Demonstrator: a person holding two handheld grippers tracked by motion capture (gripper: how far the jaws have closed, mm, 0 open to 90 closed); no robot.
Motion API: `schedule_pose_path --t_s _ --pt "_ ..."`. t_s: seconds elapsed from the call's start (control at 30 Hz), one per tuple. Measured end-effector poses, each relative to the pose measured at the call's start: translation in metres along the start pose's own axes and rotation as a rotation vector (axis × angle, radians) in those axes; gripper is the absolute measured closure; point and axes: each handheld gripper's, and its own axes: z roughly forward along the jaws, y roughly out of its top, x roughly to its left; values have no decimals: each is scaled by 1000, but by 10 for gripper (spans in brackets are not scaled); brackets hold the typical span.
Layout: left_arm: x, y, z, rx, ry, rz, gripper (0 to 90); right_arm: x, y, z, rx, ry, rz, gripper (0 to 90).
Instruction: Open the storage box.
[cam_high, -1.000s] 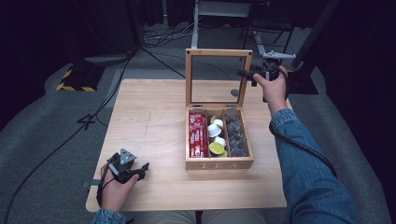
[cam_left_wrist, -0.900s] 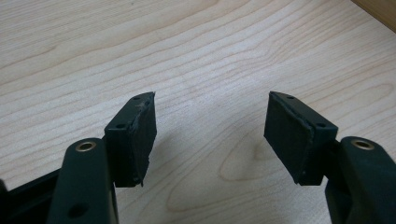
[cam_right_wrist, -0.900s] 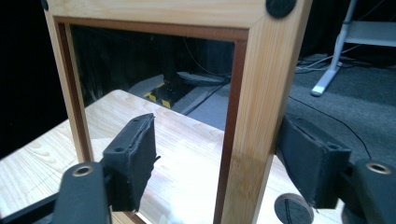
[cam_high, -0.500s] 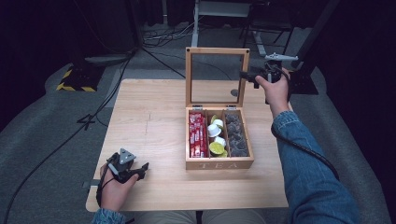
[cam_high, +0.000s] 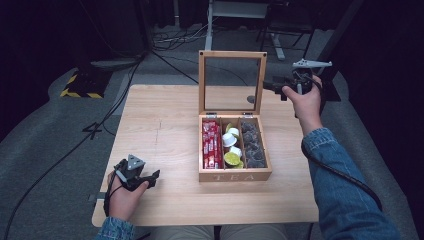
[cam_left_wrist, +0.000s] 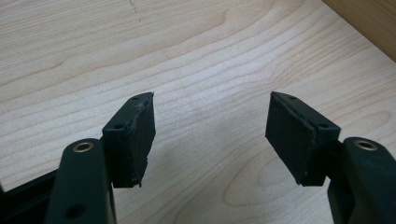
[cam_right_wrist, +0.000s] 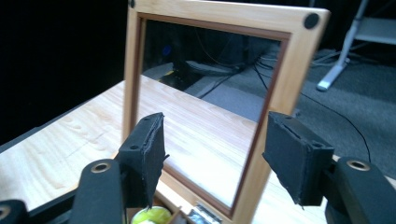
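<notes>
Wooden tea box (cam_high: 235, 175), lettered TEA on its front wall, sits right of centre on the light wood table (cam_high: 165, 120). Its glass-paned lid (cam_high: 232, 82) stands upright at the back. Three compartments: red sachets (cam_high: 211, 145) at left, white and lime-green capsules (cam_high: 231, 147) in the middle, dark grey packets (cam_high: 252, 145) at right.

My right gripper (cam_high: 270, 85), raised beside the lid's right edge, jaws spread wide with nothing between them; in the right gripper view the lid frame (cam_right_wrist: 285, 84) stands just beyond my fingers (cam_right_wrist: 144, 154).

My left gripper (cam_high: 150, 177) rests at the table's near left corner, well apart from the box, jaws wide open and empty over bare wood (cam_left_wrist: 210, 60).
</notes>
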Motion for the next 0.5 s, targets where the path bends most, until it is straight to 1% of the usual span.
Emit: schedule_pose_path --t_s 0.03,0.07,0.1,0.13,0.17,0.2,0.23,0.27,0.3,0.37,0.43,0.5 --pt "0 1 0 3 -1 1 335 4 0 -2 -6 6 -9 364" --pt "0 2 1 4 -4 1 335 8 1 -4 -9 10 -20 319" --pt "-1 3 1 2 -6 -1 335 13 1 -5 -6 2 -27 251" --pt "-2 4 2 4 -10 -5 334 18 1 -6 -8 -23 -37 182" --pt "-2 4 2 4 -10 -5 334 24 1 -8 -14 -35 -45 163" --pt "-4 5 2 4 -10 0 333 27 0 -10 -17 -21 -43 169" --pt "-5 6 2 6 -14 1 331 32 0 -11 -23 5 -41 174" --pt "-6 7 2 8 -18 2 330 38 -1 -12 -20 22 -49 179" --pt "-6 7 2 8 -15 10 330 42 -1 -12 -12 28 -58 204" --pt "-8 8 2 7 -20 11 330 54 -2 -14 1 56 -88 290" --pt "-8 9 4 15 -20 20 330 66 -3 -16 -7 79 -121 379" --pt "-7 9 5 19 -18 24 330 77 -5 -17 -8 100 -145 406"
